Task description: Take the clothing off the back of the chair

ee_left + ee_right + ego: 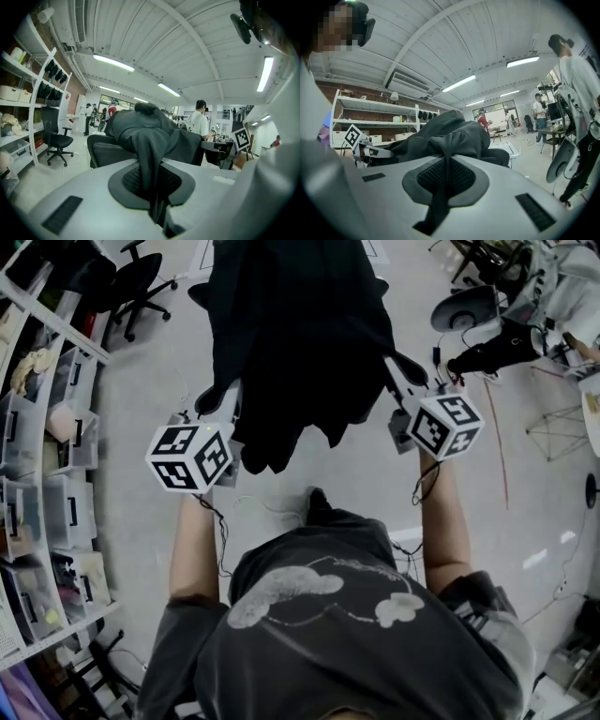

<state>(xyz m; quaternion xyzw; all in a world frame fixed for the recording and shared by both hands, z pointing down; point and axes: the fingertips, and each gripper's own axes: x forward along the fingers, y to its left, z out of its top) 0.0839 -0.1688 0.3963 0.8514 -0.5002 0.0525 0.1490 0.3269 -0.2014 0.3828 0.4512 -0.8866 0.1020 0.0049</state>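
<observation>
One left gripper (217, 399), one right gripper (406, 368), one black garment (300, 334), one draped chair (110, 153), one wheeled office chair (55, 133).

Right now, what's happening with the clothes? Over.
Left gripper, right gripper: both shut on dark garment. Garment draped over chair back. Nothing blocking.

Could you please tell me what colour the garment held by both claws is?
The garment is plain black, with no pattern visible. It shows best in the head view.

We see even light from ceiling strip lights (113, 62), glaring white. The head view is duller, and the black clothing (300, 334) loses detail there. Both gripper views bend and darken toward their round edges, and the near foreground blurs.
</observation>
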